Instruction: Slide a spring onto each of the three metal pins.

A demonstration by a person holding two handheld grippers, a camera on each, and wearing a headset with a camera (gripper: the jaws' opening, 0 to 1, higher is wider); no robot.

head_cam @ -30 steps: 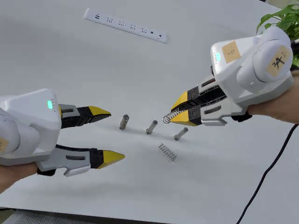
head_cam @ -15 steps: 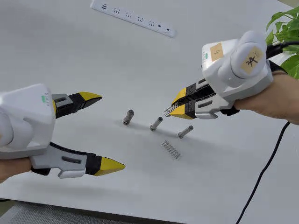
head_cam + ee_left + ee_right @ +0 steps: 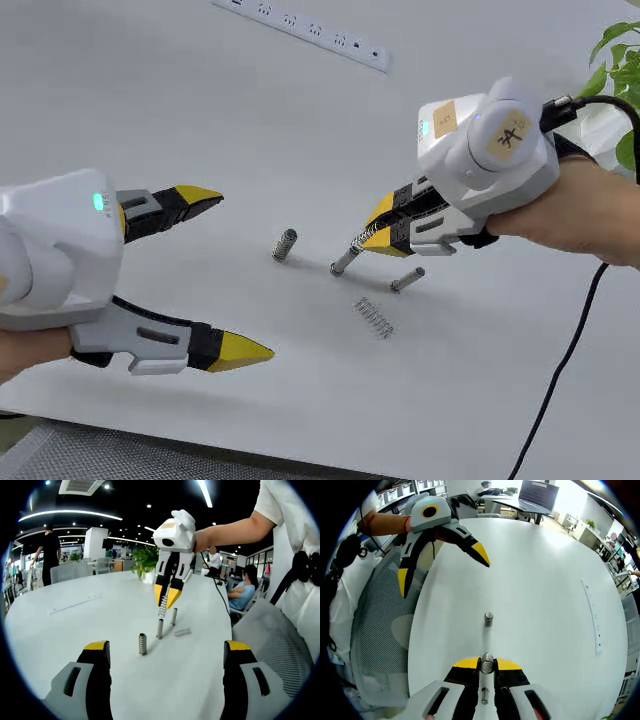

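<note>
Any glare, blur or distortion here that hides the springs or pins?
Head view: even light, soft shadows, loose spring sharp. Left gripper view: fisheye bending, bright ceiling lights, pins small but clear. Right gripper view: held spring crisp, table edge curved.

I look down on the tabletop (image 3: 180,100). My left hand-held gripper (image 3: 240,273) faces my right hand-held gripper (image 3: 372,232) across the pins (image 3: 407,279).

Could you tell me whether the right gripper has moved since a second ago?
Yes. The right gripper, shut on a spring, has come closer to the middle pin; the spring's free end is now nearly at the pin's top.
</note>
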